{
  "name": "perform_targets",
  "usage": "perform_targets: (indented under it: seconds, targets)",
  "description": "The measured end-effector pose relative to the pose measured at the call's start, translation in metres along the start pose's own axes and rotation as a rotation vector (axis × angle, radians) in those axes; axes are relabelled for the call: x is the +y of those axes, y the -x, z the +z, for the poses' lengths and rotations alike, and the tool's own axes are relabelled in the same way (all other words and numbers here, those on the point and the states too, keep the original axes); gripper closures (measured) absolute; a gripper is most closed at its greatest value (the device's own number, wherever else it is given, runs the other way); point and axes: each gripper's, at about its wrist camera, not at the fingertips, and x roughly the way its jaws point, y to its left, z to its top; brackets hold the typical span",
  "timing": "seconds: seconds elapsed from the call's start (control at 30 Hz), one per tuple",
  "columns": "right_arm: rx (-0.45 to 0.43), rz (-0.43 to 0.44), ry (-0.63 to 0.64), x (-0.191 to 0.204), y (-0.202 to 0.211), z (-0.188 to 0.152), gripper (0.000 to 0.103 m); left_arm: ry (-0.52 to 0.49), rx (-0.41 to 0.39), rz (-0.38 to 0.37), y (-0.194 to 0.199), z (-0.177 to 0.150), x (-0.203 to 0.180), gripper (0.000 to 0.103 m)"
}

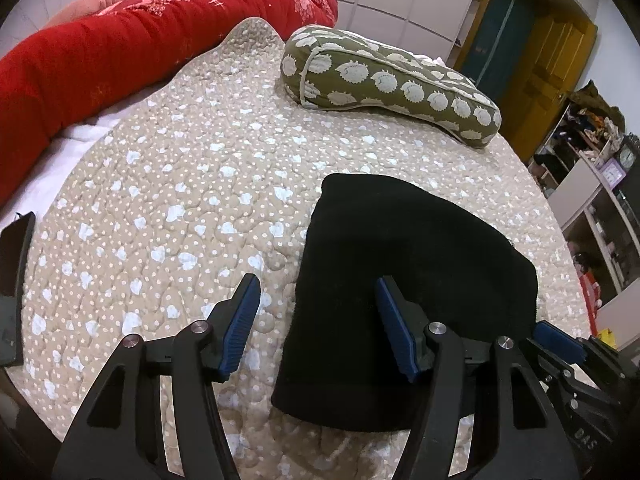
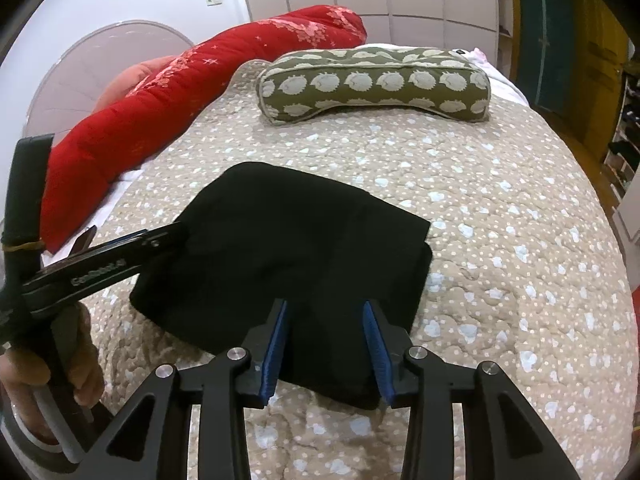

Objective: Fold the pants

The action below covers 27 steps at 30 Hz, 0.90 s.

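The black pants [image 1: 416, 272] lie folded into a compact rectangle on the beige quilt [image 1: 180, 208]; they also show in the right wrist view [image 2: 288, 248]. My left gripper [image 1: 318, 294] is open and empty, its fingers straddling the bundle's left edge just above it. My right gripper [image 2: 326, 312] is open and empty over the bundle's near edge. The left gripper also shows from the side in the right wrist view [image 2: 160, 238], at the bundle's left edge. The right gripper's blue pad shows at the left wrist view's right edge [image 1: 556, 338].
A long red bolster [image 1: 120, 48] lies along the left side of the bed. An olive pillow [image 1: 384, 80] with white prints lies at the far end. A dark phone-like object [image 1: 14, 280] lies at the left edge. Shelves [image 1: 600, 208] and a yellow door [image 1: 536, 64] stand to the right.
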Motion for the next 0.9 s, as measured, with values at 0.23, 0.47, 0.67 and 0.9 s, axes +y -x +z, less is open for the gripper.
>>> perform_targets:
  seconds: [0.23, 0.47, 0.67, 0.9]
  targets:
    - [-0.010, 0.009, -0.169, -0.039, -0.007, -0.005, 0.054, 0.096, -0.010, -0.075, 0.000, -0.002, 0.021, 0.028]
    - [0.002, 0.151, -0.374, -0.069, -0.026, -0.012, 0.039, 0.128, 0.021, -0.129, -0.012, -0.012, 0.021, 0.024]
    - [-0.018, 0.240, -0.358, -0.069, -0.043, 0.001, 0.058, 0.142, 0.046, -0.169, -0.018, -0.017, 0.013, 0.024]
    - [-0.100, 0.046, -0.042, -0.027, -0.021, 0.045, 0.065, 0.073, 0.054, -0.152, -0.017, -0.017, -0.009, 0.024]
